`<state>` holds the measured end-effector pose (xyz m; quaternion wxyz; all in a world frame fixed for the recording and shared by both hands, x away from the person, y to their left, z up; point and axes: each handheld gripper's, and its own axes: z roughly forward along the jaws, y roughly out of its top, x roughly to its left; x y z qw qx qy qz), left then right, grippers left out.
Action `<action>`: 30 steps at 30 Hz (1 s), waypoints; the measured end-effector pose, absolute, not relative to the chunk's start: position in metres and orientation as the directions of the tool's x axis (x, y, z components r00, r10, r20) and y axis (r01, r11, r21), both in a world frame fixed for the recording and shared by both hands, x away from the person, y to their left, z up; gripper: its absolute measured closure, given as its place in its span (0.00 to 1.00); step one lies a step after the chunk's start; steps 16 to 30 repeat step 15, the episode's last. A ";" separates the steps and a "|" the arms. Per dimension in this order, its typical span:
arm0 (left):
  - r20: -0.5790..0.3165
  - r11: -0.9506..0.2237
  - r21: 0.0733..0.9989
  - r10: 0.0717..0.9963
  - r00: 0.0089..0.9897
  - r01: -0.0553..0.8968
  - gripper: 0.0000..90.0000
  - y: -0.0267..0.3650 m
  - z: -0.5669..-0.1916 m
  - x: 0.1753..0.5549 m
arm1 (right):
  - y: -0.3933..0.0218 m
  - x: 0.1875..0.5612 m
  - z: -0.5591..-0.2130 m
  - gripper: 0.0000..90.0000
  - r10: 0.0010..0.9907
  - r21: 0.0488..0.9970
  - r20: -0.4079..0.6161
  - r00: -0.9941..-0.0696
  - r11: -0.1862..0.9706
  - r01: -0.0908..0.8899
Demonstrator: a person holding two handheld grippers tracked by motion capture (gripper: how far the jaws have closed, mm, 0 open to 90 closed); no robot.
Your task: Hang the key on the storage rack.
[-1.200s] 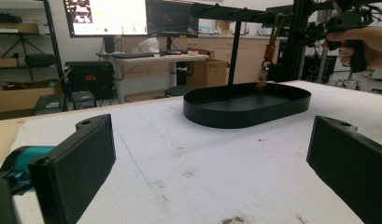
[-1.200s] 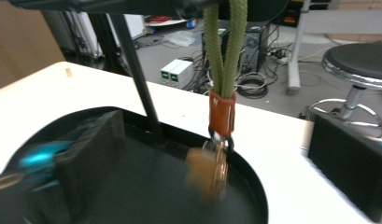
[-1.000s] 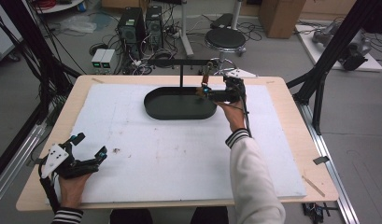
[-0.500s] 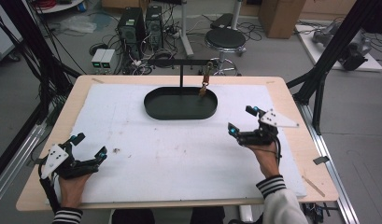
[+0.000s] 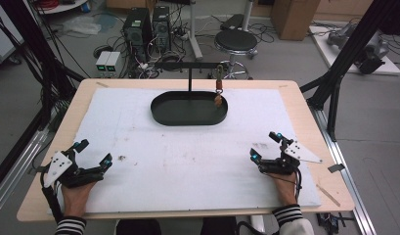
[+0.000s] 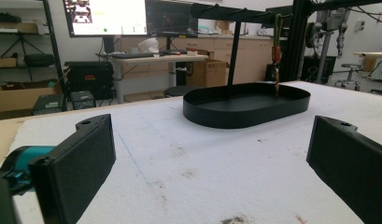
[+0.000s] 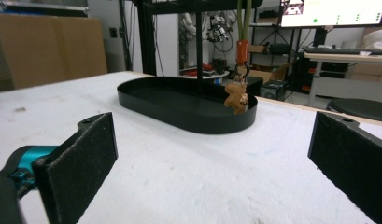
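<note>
**Keychain on the bar, both claws wide and empty**

We are looking down on the bench (image 5: 305,98) from the high view, and both claws sit at the near edge, low in the frame. The left claw (image 5: 94,152) is at lower left, resting on the white mat (image 5: 188,156), a hand (image 5: 75,196) behind it. The right claw (image 5: 266,146) is at lower right, also on the mat, well apart from the other.

In the left gripper view we see the two black jaws spread far apart at the frame's edges, with nothing but bare mat between them. The right gripper view gives us the same: jaws wide, nothing held.

Up at the top centre of the high view stands the black oval tray (image 5: 188,116), with a T-shaped black stand (image 5: 189,73) rising from it. From the right end of the crossbar hangs the keychain (image 5: 218,90): a green loop over the bar, an orange clip below it, and a small brown figure (image 7: 237,97) at the bottom. In the right gripper view we see that figure dangling at about the height of the tray's rim, near its right end; whether it touches the rim we cannot tell. It is well apart from both claws.
</note>
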<state>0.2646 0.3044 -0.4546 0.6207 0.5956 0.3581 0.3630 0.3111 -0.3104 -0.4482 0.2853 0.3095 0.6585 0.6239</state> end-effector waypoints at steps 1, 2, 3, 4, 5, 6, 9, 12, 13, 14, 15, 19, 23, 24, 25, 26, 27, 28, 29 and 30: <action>-0.014 0.028 0.999 0.878 0.479 -0.023 0.02 0.304 -0.455 0.264 | -0.311 0.309 -0.451 0.00 0.765 0.998 0.016 -0.644 0.025 0.054; -0.011 0.026 0.999 0.877 0.479 -0.025 0.02 0.304 -0.454 0.264 | -0.311 0.308 -0.451 0.00 0.770 0.999 0.009 -0.638 0.021 0.040; -0.012 0.026 0.999 0.878 0.479 -0.022 0.02 0.304 -0.455 0.265 | -0.312 0.306 -0.450 0.00 0.772 1.000 0.005 -0.636 0.016 0.027; -0.012 0.026 0.999 0.877 0.480 -0.024 0.02 0.304 -0.455 0.265 | -0.312 0.305 -0.451 0.00 0.769 1.000 0.005 -0.639 0.016 0.027; -0.012 0.026 0.999 0.877 0.480 -0.024 0.02 0.304 -0.455 0.264 | -0.313 0.305 -0.452 0.00 0.773 0.999 0.021 -0.634 0.006 0.040; -0.014 0.028 0.999 0.878 0.478 -0.022 0.02 0.304 -0.455 0.265 | -0.313 0.306 -0.452 0.00 0.774 0.999 0.027 -0.633 0.000 0.042; -0.018 0.033 0.999 0.877 0.479 -0.022 0.02 0.305 -0.455 0.264 | -0.314 0.306 -0.452 0.00 0.774 0.999 0.041 -0.631 -0.012 0.050; -0.020 0.035 0.999 0.878 0.479 -0.022 0.02 0.305 -0.455 0.264 | -0.313 0.306 -0.452 0.00 0.777 0.999 0.026 -0.629 0.005 0.048; -0.019 0.034 0.999 0.877 0.480 -0.022 0.02 0.305 -0.455 0.264 | -0.313 0.306 -0.452 0.00 0.779 0.999 0.025 -0.626 0.005 0.046; -0.016 0.031 0.999 0.876 0.483 -0.023 0.02 0.305 -0.455 0.264 | -0.313 0.306 -0.453 0.00 0.779 0.999 0.024 -0.626 0.005 0.045; -0.011 0.028 0.999 0.874 0.486 -0.027 0.02 0.305 -0.455 0.264 | -0.313 0.306 -0.453 0.00 0.778 0.999 0.030 -0.627 0.003 0.052; -0.011 0.028 0.999 0.874 0.486 -0.027 0.02 0.305 -0.455 0.264 | -0.313 0.306 -0.453 0.00 0.778 0.999 0.030 -0.627 0.003 0.052; -0.011 0.028 0.999 0.874 0.486 -0.027 0.02 0.305 -0.455 0.264 | -0.313 0.306 -0.453 0.00 0.778 0.999 0.030 -0.627 0.003 0.052; -0.011 0.028 0.999 0.874 0.486 -0.027 0.02 0.305 -0.455 0.264 | -0.313 0.306 -0.453 0.00 0.778 0.999 0.030 -0.627 0.003 0.052; -0.011 0.028 0.999 0.874 0.486 -0.027 0.02 0.305 -0.455 0.264 | -0.313 0.306 -0.453 0.00 0.778 0.999 0.030 -0.627 0.003 0.052; -0.011 0.028 0.999 0.874 0.486 -0.027 0.02 0.305 -0.455 0.264 | -0.313 0.306 -0.453 0.00 0.778 0.999 0.030 -0.627 0.003 0.052; -0.011 0.028 0.999 0.874 0.486 -0.027 0.02 0.305 -0.455 0.264 | -0.313 0.306 -0.453 0.00 0.778 0.999 0.030 -0.627 0.003 0.052; -0.011 0.028 0.999 0.874 0.486 -0.027 0.02 0.305 -0.455 0.264 | -0.313 0.306 -0.453 0.00 0.778 0.999 0.030 -0.627 0.003 0.052; -0.011 0.028 0.999 0.874 0.486 -0.027 0.02 0.305 -0.455 0.264 | -0.313 0.306 -0.453 0.00 0.778 0.999 0.030 -0.627 0.003 0.052; -0.011 0.028 0.999 0.874 0.486 -0.027 0.02 0.305 -0.455 0.264 | -0.313 0.306 -0.453 0.00 0.778 0.999 0.030 -0.627 0.003 0.052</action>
